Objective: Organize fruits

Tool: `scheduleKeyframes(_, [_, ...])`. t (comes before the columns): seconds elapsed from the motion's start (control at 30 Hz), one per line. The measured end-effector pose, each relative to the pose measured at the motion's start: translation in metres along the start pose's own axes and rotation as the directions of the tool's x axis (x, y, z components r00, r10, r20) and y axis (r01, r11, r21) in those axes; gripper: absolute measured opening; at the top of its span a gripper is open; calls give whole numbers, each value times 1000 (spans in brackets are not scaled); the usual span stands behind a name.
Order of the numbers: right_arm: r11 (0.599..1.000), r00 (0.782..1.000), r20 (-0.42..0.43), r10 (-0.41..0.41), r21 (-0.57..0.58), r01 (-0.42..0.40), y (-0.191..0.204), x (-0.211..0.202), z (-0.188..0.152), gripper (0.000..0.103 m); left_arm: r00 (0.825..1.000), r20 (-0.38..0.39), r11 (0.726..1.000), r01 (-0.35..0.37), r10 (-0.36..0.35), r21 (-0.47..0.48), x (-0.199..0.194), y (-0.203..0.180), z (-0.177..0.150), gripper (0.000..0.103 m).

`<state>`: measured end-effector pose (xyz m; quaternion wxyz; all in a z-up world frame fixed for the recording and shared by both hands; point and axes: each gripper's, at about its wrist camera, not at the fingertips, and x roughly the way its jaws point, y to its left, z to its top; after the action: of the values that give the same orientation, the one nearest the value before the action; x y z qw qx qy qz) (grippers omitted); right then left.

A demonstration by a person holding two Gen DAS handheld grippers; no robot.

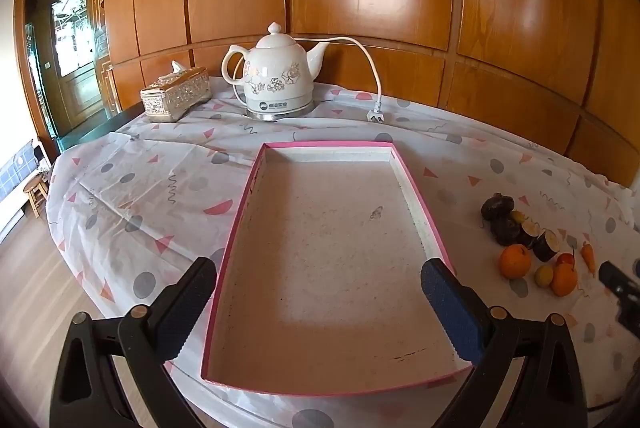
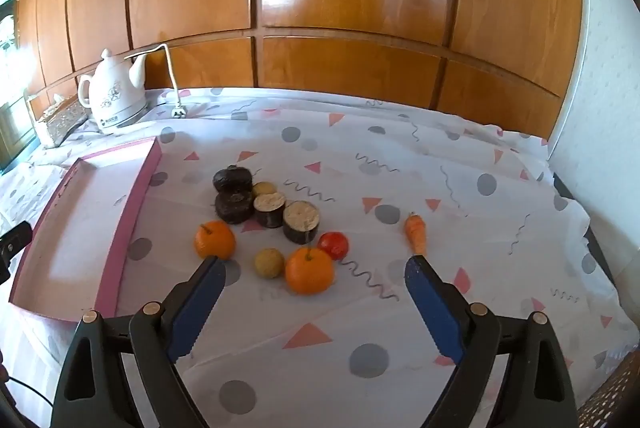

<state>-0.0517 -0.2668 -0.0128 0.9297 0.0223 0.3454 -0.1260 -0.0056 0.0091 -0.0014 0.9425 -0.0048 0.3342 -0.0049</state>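
A pink-rimmed shallow tray lies on the table, with nothing in it; it also shows in the right wrist view. My left gripper is open over its near half. Right of the tray lies a cluster of fruit: two oranges, a red fruit, a small yellow fruit, several dark cut pieces and a small carrot. My right gripper is open, just short of the near orange. The cluster shows in the left wrist view.
A white kettle with cord and plug and a tissue box stand at the back by the wood-panelled wall. The patterned tablecloth covers the table. The right gripper shows at the left wrist view's right edge.
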Motion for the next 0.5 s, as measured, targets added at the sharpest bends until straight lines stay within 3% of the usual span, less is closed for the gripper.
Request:
scheduleKeyframes(0.3, [998, 998, 19, -58, -21, 58, -19, -3, 18, 93, 1000, -8, 1000, 5, -5, 6, 1, 1, -2, 103])
scheduleKeyframes(0.33, [993, 995, 9, -98, -60, 98, -21, -8, 29, 93, 1000, -10, 1000, 6, -6, 6, 1, 1, -1, 103])
scheduleKeyframes(0.37, [998, 998, 5, -64, -28, 64, -25, -1, 26, 93, 1000, -12, 1000, 7, -7, 6, 2, 1, -1, 103])
scheduleKeyframes(0.5, [995, 995, 2, -96, -31, 96, -41, -3, 32, 93, 1000, -21, 1000, 9, -9, 12, 3, -1, -2, 103])
